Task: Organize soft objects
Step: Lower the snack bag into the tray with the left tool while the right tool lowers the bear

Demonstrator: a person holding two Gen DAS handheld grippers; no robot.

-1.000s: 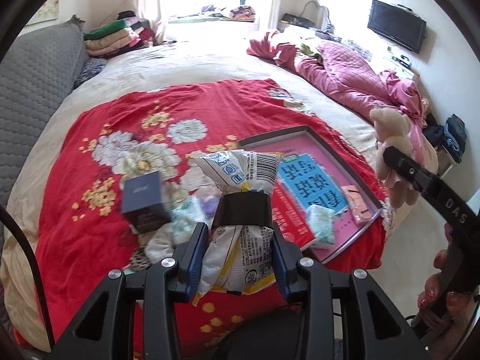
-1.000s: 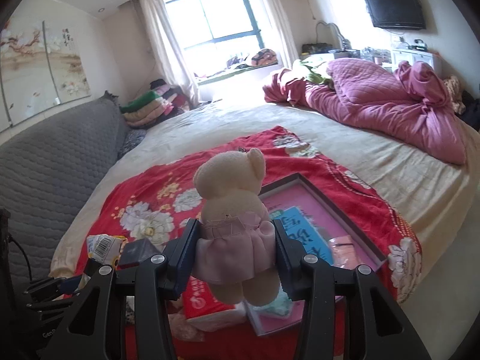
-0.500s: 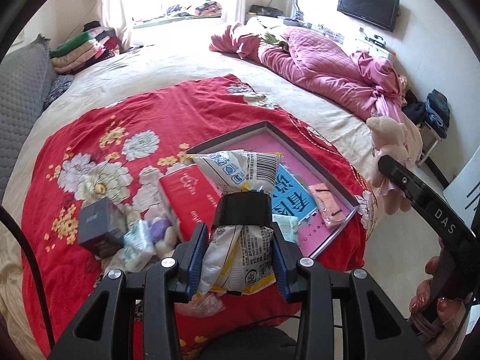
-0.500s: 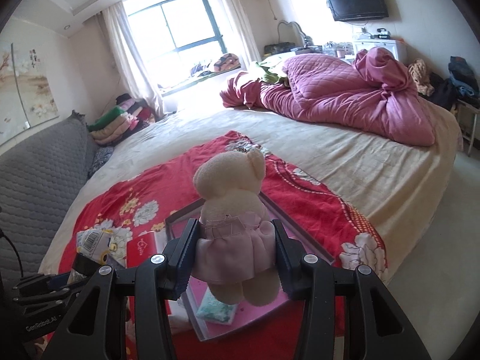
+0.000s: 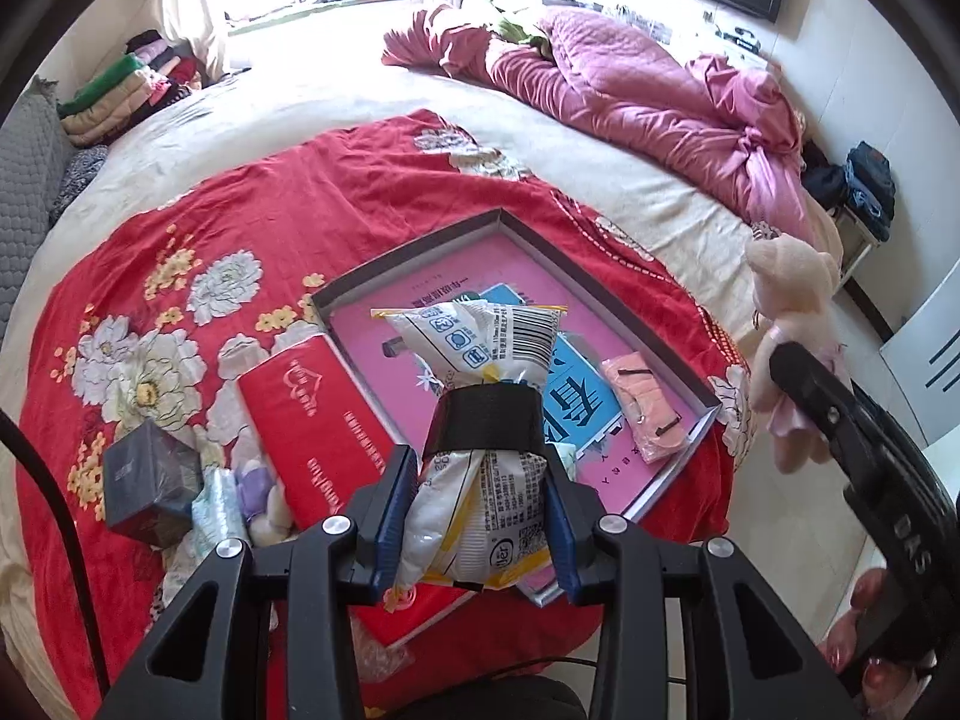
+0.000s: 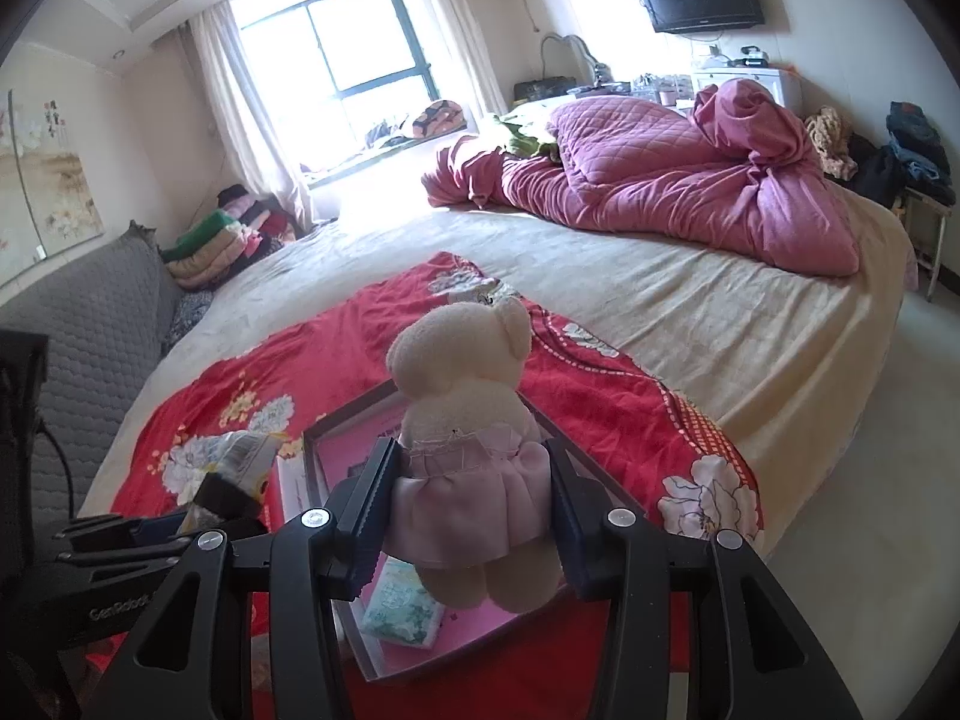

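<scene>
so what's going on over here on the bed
A person is sorting soft things on a bed with a handheld tool in each hand. The left tool is shut on a white snack packet, held above the shallow pink-lined box on the red floral blanket. The right tool grips a cream teddy bear in a pink dress over the same box.

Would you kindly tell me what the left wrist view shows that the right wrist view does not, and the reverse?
Only the left wrist view shows the dark box, the red carton and a pink pouch in the tray. Only the right wrist view shows the wall painting and the window. Both show the tray, the teddy bear in the right gripper, and the snack bag in the left gripper.
</scene>
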